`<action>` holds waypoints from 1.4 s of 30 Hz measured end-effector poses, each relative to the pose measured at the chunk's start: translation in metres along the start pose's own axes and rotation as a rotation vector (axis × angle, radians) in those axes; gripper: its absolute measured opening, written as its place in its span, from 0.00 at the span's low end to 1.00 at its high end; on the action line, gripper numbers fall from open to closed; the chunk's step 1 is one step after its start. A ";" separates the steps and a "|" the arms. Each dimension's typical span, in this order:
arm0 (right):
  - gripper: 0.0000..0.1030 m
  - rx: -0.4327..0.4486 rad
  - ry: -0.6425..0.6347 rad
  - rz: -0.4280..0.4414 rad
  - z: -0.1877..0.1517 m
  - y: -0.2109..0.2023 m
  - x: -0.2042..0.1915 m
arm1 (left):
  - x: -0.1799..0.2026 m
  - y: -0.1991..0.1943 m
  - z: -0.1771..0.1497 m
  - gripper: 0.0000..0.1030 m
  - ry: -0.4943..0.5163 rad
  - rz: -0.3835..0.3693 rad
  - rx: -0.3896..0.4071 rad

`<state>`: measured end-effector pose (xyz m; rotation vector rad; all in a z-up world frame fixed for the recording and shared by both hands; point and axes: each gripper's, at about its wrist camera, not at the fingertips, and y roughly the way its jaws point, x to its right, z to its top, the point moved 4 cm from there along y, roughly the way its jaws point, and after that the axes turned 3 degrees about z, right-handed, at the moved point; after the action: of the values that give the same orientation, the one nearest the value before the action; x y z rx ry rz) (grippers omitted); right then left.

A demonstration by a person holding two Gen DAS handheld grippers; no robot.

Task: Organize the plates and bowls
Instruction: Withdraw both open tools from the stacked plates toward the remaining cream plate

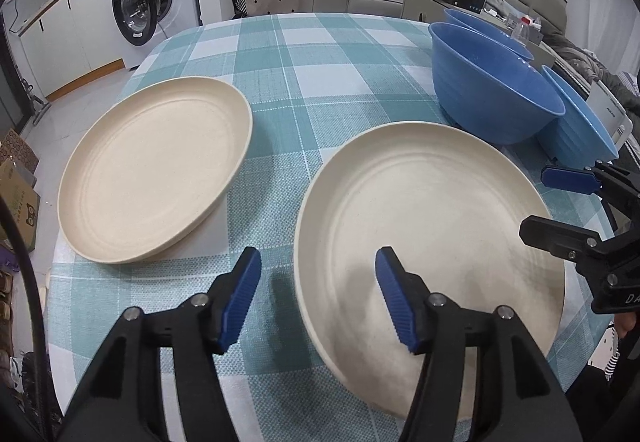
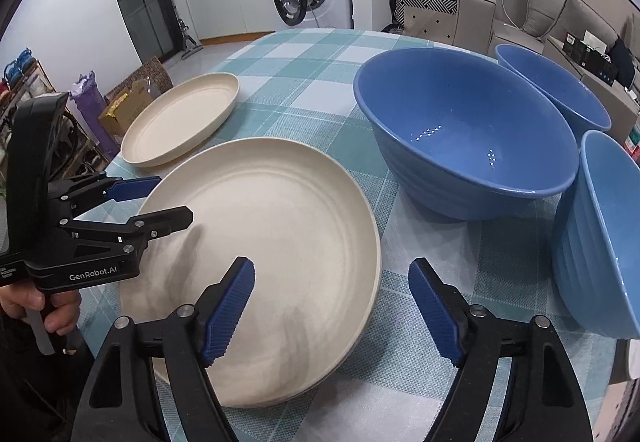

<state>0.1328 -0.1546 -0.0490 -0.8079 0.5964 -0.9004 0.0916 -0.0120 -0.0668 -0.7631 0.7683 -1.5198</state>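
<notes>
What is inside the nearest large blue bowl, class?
The bowl looks empty: only its blue inner wall and small light reflections show. Its near wall hides the lowest near part of the inside, and what is under it cannot be seen.

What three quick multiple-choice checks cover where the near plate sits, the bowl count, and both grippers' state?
1. The near round cream plate lies: A inside a bowl; B flat on the checked teal tablecloth; C stacked on the far cream plate.
2. Blue bowls: A one; B two; C three.
3. The left gripper and right gripper are: A open, empty; B clamped on the plate; C holding bowls.

B: cloth surrounds it.
C: three rims.
A: fingers spread apart.
</notes>
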 end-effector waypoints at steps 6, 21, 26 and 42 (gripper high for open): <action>0.83 0.048 0.073 0.047 -0.008 -0.008 0.009 | -0.002 -0.008 0.000 0.75 -0.001 0.006 0.037; 0.99 0.073 0.122 0.092 -0.014 -0.008 0.019 | -0.010 -0.009 -0.007 0.77 -0.017 0.041 0.028; 0.99 0.066 0.118 0.098 -0.015 -0.008 0.019 | -0.007 -0.007 -0.008 0.78 -0.006 0.031 0.015; 0.99 0.042 0.118 0.136 -0.015 -0.002 0.014 | -0.010 -0.007 -0.008 0.98 -0.024 0.036 0.017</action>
<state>0.1271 -0.1726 -0.0573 -0.6713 0.7246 -0.8370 0.0815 -0.0009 -0.0661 -0.7494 0.7470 -1.4806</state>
